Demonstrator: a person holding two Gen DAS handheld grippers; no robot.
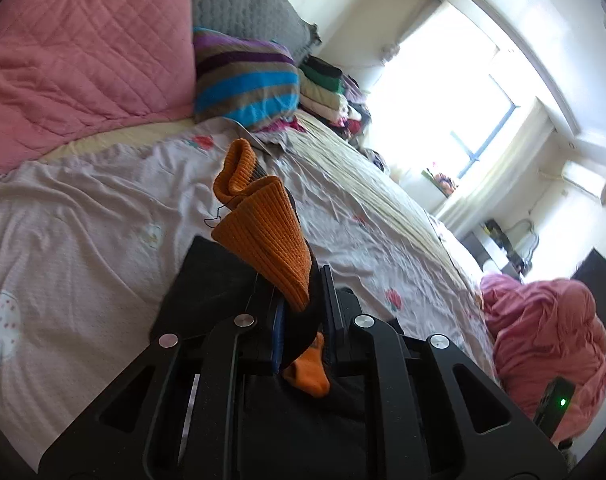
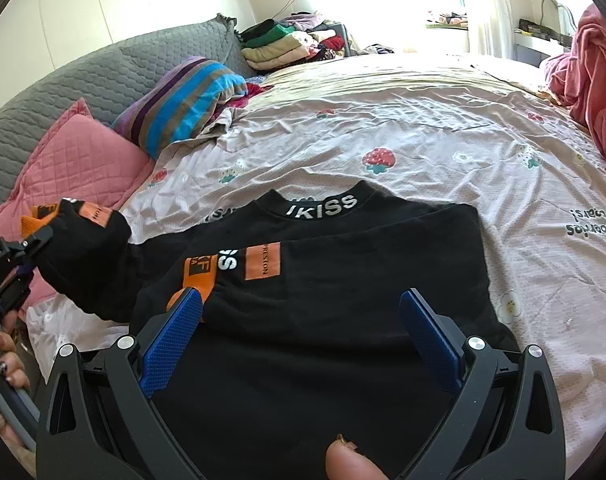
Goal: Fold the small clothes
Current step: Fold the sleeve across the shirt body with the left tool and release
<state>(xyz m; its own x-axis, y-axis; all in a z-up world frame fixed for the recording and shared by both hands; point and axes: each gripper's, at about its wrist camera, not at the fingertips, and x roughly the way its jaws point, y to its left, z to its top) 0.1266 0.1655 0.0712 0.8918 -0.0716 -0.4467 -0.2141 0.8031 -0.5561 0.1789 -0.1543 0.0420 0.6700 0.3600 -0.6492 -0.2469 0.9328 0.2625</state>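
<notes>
Sunlight pours through the window (image 1: 443,92) onto a wide bed (image 2: 403,128) covered in a pale sheet printed with strawberries and small flowers. Against the grey headboard (image 2: 83,80) lean a pink quilted pillow (image 1: 75,52) and a striped cushion (image 1: 243,76), with a stack of folded clothes (image 2: 279,44) further along and a pink blanket (image 1: 543,336) bunched at the bed's far edge. A black top (image 2: 323,280) lies flat on the sheet near the middle of the bed, collar away from the person, white lettering on the neckband and orange patches on the sleeves. One sleeve (image 2: 231,272) is folded across the chest, its orange cuff lying just beside the right gripper's near blue pad. The right gripper (image 2: 303,316) hovers over the lower part of the top with its jaws spread wide and nothing between them; a fingertip (image 2: 351,460) shows at the bottom of its view. The left gripper (image 1: 303,300) is clamped tight on the other sleeve's orange ribbed cuff (image 1: 263,224), which sticks up past the fingers, and it holds that sleeve lifted off the sheet out to the side of the body. A hand (image 2: 3,360) with patterned nails grips the left handle.
</notes>
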